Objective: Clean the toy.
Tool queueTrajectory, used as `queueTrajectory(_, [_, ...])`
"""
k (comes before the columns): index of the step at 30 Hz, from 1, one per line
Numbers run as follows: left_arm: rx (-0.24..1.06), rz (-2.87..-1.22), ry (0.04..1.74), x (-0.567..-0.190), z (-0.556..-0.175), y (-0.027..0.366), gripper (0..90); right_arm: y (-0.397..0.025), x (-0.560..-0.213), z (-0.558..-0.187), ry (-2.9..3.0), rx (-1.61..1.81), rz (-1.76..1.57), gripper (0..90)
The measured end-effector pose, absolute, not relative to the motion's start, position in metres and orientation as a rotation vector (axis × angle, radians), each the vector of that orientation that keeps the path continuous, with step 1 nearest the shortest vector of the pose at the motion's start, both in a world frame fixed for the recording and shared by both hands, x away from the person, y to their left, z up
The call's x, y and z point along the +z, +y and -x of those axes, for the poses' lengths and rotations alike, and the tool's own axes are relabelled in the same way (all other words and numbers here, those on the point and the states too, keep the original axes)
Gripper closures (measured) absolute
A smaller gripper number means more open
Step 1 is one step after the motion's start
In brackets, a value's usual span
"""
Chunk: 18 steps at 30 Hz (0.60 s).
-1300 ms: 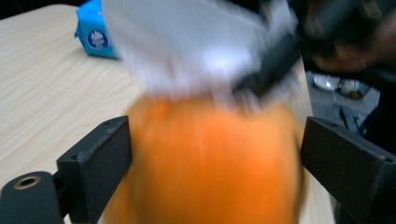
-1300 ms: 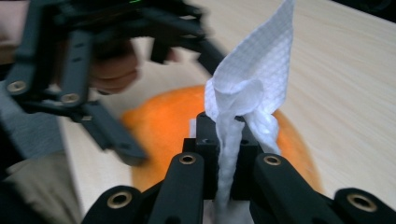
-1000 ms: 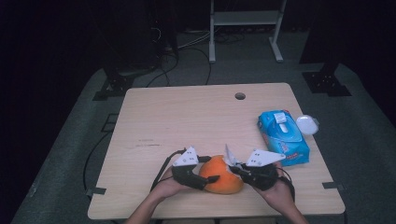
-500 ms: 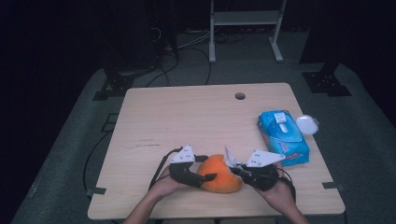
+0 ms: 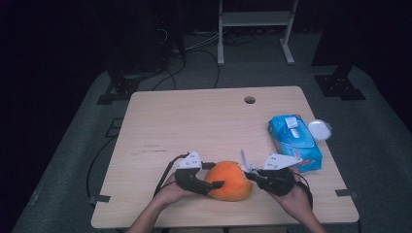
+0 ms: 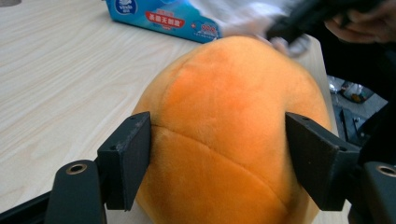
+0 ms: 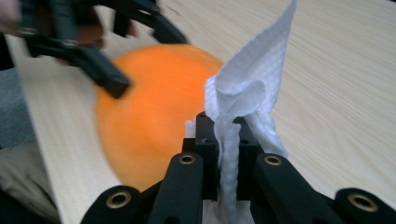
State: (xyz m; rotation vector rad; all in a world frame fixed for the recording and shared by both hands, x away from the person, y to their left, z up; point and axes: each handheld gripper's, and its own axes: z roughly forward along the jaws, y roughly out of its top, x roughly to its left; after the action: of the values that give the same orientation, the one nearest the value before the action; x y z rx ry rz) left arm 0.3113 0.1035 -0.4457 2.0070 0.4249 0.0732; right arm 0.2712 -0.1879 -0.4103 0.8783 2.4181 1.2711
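An orange plush ball [image 5: 228, 180] rests on the wooden table [image 5: 204, 121] near its front edge. My left gripper [image 5: 214, 184] is shut on it, one jaw pressed against each side of the ball [image 6: 233, 121]. From the right, my right gripper [image 5: 250, 174] is shut on a crumpled white wipe [image 7: 252, 79], which sticks up above the jaws and sits right beside the ball [image 7: 154, 112]. That wipe [image 5: 243, 160] shows as a small white flag at the ball's right shoulder. My right gripper [image 7: 224, 135] is seen close up, and my left gripper [image 6: 219, 163] likewise.
A blue pack of wet wipes [image 5: 294, 141] lies at the table's right edge, also seen in the left gripper view [image 6: 159, 16]. A white round lid [image 5: 319, 128] sits beside it. A cable hole [image 5: 249, 100] is at the back. A metal rack [image 5: 255, 19] stands beyond the table.
Both hands shifted only slightly. The wipe's tip sits a little further right and lower against the ball. Both grips are unchanged.
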Motion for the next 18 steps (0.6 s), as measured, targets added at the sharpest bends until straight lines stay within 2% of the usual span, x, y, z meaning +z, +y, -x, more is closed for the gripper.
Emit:
queueTrajectory(3, [0.063,-2.004,0.426,-0.445,-0.311,0.103,24.1,-0.191,-0.412,-0.274,2.426,1.287,-0.899,84.2])
queueTrajectory(8, [0.073,-2.006,0.418,-0.437,-0.309,0.096,9.2,-0.182,-0.416,-0.271,2.467,1.241,-0.838,84.3])
queueTrajectory(13, [0.053,-2.024,0.416,-0.441,-0.314,0.088,6.2,-0.181,-0.415,-0.270,2.507,1.268,-0.798,84.3])
queueTrajectory(14, [0.007,-2.017,0.451,-0.448,-0.316,0.087,7.6,-0.182,-0.415,-0.271,2.507,1.267,-0.812,84.3])
queueTrajectory(16, [0.000,-2.014,0.442,-0.449,-0.315,0.087,15.2,-0.184,-0.416,-0.273,2.507,1.267,-0.828,84.2])
queueTrajectory(17, [0.000,-2.014,0.442,-0.449,-0.315,0.087,23.5,-0.184,-0.416,-0.273,2.507,1.267,-0.828,84.2])
queueTrajectory(18, [0.079,-2.023,0.384,-0.443,-0.310,0.088,31.9,-0.185,-0.416,-0.274,2.498,1.283,-0.848,84.3])
